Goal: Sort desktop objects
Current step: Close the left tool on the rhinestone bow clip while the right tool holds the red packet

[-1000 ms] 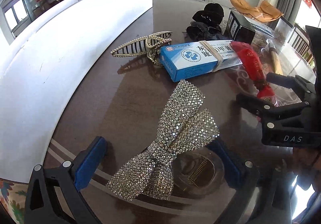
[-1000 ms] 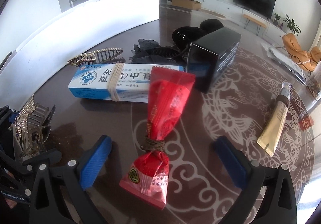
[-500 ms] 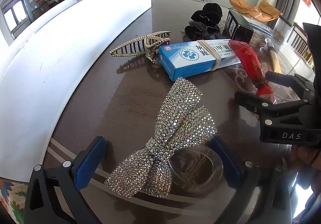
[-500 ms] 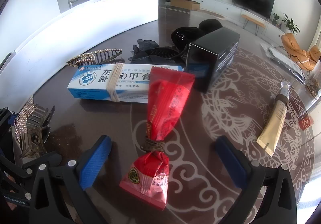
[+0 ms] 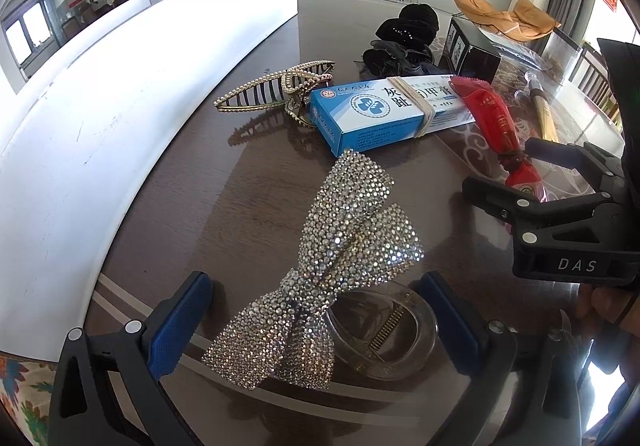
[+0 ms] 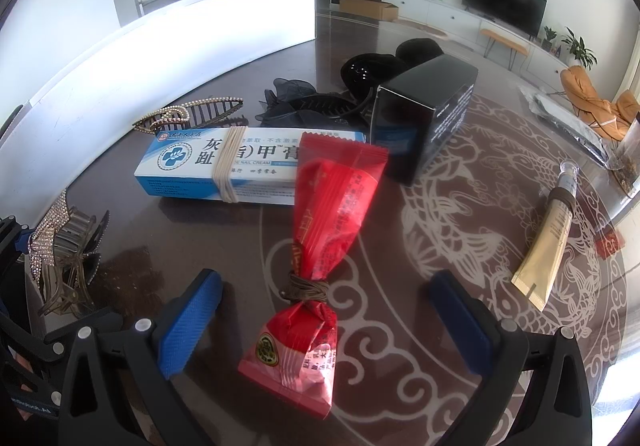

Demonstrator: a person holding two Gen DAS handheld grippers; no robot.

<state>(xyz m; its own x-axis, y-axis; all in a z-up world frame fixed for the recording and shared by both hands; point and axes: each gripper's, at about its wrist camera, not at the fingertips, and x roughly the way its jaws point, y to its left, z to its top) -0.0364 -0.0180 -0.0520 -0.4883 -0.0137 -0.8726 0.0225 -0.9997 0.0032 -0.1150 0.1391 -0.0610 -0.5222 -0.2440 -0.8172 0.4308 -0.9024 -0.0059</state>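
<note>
Rhinestone bow clip [image 5: 320, 286] lies on the dark table [image 5: 168, 206] between the spread fingers of the left gripper [image 5: 320, 322], seemingly untouched; the right gripper [image 6: 320, 314], also wide open, straddles a red candy packet [image 6: 320, 230] beside the blue cream box [image 6: 240, 166]

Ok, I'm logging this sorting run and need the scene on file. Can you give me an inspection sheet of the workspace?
Surface: dark glossy table with white fish pattern.
Job's things: rhinestone bow hair clip; red candy packet; blue nail cream box; pearl hair claw; black box; gold tube.
Clutter: black hair accessories.
Grippers: left hand-held gripper open around bow clip; right hand-held gripper open around candy packet.
Cables: nothing seen.
Surroundings: white partition, TV.
</note>
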